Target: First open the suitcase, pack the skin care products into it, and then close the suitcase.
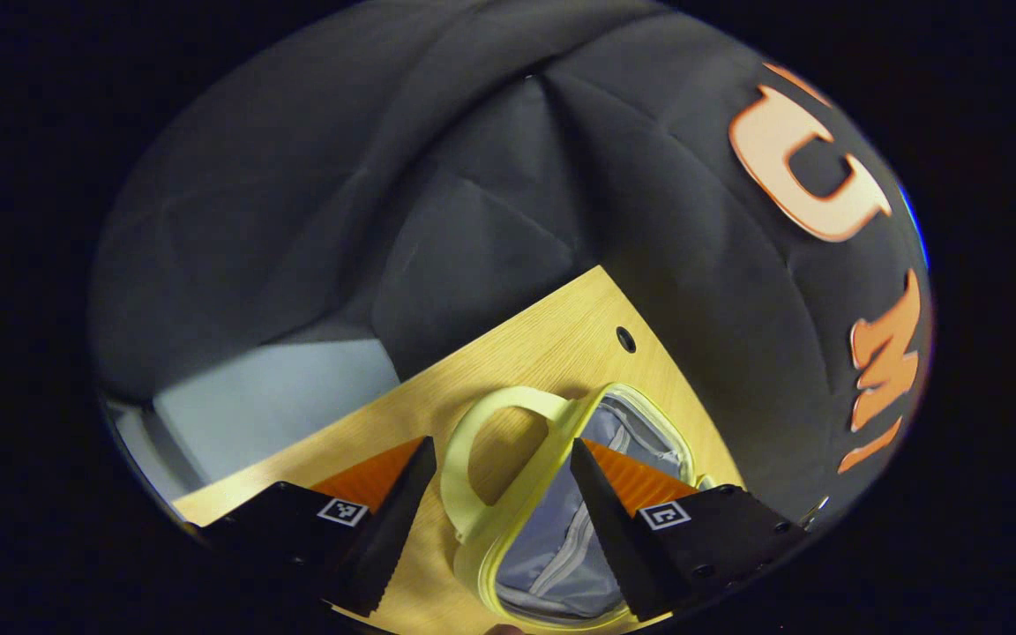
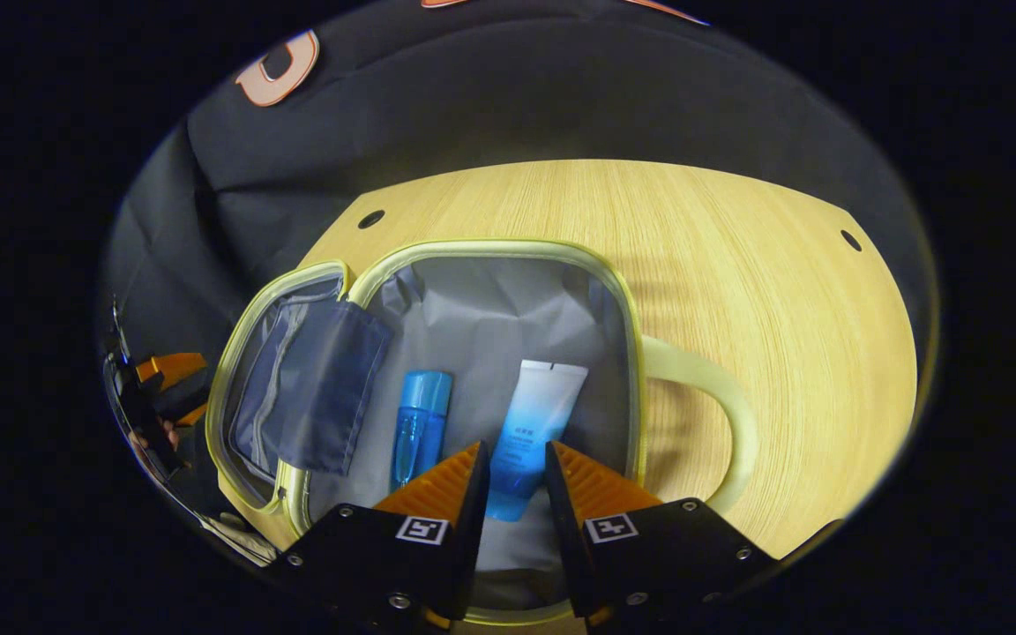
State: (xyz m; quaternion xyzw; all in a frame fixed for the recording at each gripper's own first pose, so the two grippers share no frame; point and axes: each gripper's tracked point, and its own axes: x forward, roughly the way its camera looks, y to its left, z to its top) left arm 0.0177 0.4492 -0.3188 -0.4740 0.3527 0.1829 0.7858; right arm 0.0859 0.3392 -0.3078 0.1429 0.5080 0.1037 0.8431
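On the pale wood table, my parted right gripper hovers over the open suitcase; my left gripper straddles its handle, unclenched.

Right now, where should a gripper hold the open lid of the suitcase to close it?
Grip the lid at its free yellow rim, the edge farthest from the hinge, coming from the lid's outer side. It lies folded open, so that thin rim fits between two fingers.
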